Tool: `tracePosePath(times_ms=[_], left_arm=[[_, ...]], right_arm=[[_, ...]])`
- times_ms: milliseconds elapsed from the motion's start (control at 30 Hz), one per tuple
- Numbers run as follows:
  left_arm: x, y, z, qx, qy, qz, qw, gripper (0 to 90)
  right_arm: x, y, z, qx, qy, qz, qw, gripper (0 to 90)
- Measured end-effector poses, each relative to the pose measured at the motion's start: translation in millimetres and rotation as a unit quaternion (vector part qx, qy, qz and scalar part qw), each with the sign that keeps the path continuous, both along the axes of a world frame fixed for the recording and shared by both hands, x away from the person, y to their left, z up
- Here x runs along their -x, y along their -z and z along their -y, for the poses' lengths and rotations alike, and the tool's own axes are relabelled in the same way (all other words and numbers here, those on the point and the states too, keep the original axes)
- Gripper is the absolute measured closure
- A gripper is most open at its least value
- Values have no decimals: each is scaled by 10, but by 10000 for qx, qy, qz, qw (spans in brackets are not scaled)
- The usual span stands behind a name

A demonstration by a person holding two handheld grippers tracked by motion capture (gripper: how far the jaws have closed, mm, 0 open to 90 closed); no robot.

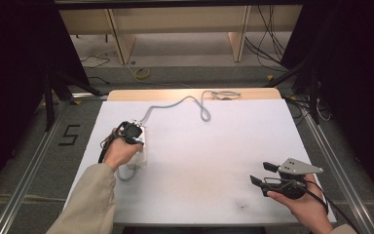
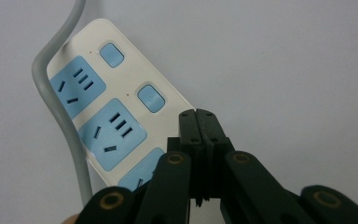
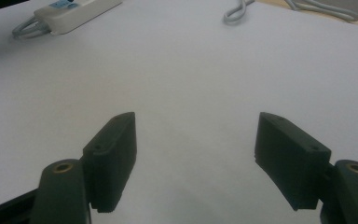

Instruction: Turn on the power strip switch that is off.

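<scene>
A white power strip [image 2: 116,107] with blue sockets and blue push buttons [image 2: 150,98] lies on the white table top at the left [image 1: 141,155]. Its grey cable [image 1: 175,103] snakes toward the table's back edge. My left gripper [image 2: 199,115] is shut with nothing between its jaws. Its tips hang over the strip's edge, just beside the second button. In the high view the left gripper [image 1: 134,131] points down onto the strip. My right gripper [image 1: 260,173] rests low at the table's front right, open and holding nothing [image 3: 196,120]. It faces the strip [image 3: 74,14] from far off.
The white sheet [image 1: 214,146] covers a wooden table. Loops of grey cable [image 3: 235,11] lie near the back edge [image 1: 221,95]. Beyond the table are a floor with loose cables, wooden legs and dark stands on both sides.
</scene>
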State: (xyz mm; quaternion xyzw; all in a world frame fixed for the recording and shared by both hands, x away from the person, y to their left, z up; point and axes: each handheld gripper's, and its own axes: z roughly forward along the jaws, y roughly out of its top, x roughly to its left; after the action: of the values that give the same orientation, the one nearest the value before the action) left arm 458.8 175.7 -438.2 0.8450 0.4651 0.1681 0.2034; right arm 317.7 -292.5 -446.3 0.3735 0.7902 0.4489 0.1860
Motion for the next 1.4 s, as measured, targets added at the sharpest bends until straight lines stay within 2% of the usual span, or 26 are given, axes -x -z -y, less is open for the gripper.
tracePosePath(times_ms=[233,533,633,800,867,1400], left_arm=[[1,19,20,-63,28,-39,10000,900],[2,21,18,-42,-32,-69,10000,900],[2,23,26,-103,-9,-78,9999,900],[-4,29,29,-67,-57,-106,9999,900],[0,31,40,-128,-47,-106,9999,900],[-16,33,29,-60,-155,-200,9997,900]], right_arm=[[2,0,0,-4,0,2,10000,300],[2,0,-2,-4,-3,1,10000,300],[2,1,-4,0,-11,-4,10000,300],[3,0,-2,1,-12,7,10000,300],[3,0,-4,2,-5,7,10000,299],[7,-4,-4,7,-7,18,10000,297]])
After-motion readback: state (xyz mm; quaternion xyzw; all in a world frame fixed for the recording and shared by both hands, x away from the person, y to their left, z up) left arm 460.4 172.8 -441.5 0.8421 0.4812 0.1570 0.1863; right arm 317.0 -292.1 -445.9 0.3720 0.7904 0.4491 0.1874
